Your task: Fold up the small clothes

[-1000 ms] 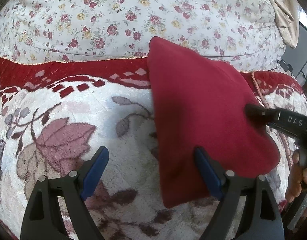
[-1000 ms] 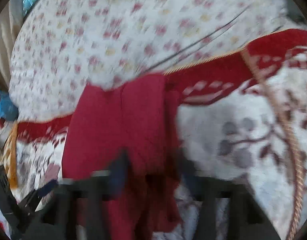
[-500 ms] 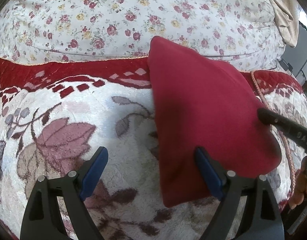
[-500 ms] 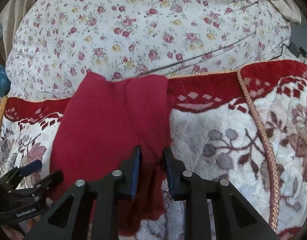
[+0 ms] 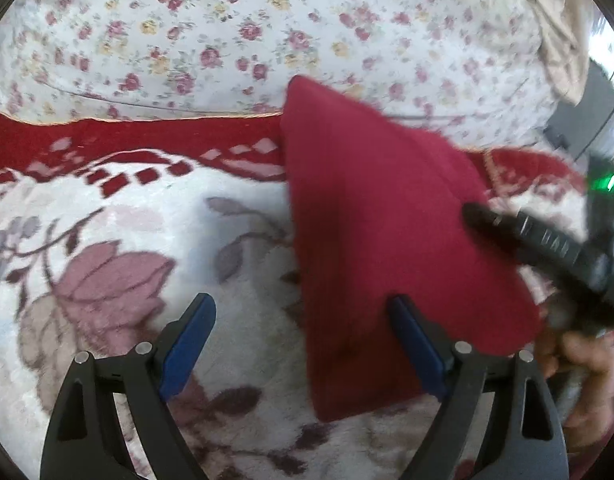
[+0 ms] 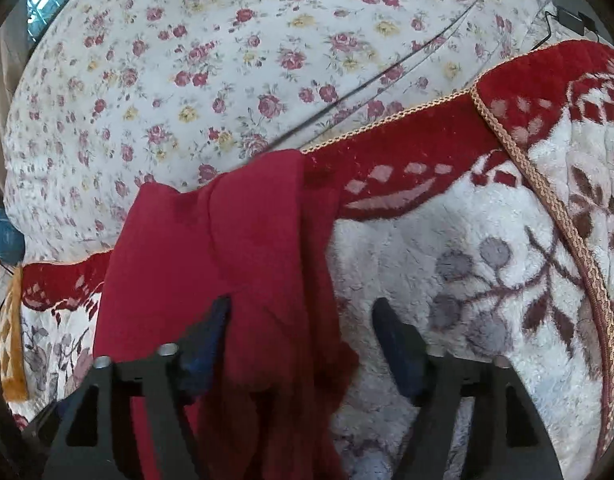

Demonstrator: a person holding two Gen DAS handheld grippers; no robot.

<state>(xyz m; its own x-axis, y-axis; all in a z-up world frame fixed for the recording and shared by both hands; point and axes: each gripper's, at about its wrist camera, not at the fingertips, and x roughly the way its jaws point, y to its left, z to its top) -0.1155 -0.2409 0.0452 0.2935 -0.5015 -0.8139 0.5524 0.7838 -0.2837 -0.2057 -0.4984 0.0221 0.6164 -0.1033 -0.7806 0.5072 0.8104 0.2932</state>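
A dark red garment (image 5: pixel 387 232) lies folded in a long slab on a fluffy white and red floral blanket (image 5: pixel 127 240). My left gripper (image 5: pixel 303 332) is open, low over the garment's near left edge, with its right finger over the cloth. In the right wrist view the garment (image 6: pixel 211 256) lies to the left with a loose flap bunched near the camera. My right gripper (image 6: pixel 303 320) is open over that flap and holds nothing. The right gripper also shows in the left wrist view (image 5: pixel 547 248), at the garment's right edge.
A quilt with small roses (image 6: pixel 227 60) covers the bed behind the blanket. A gold braided trim (image 6: pixel 555 208) edges the blanket at the right. A beige cloth (image 5: pixel 555 20) lies at the far right corner. A black cable (image 6: pixel 387 68) runs across the quilt.
My right gripper was shut on the garment's flap half a second ago and has opened. It has also shifted along the garment's right edge. The left gripper has stayed put, open.
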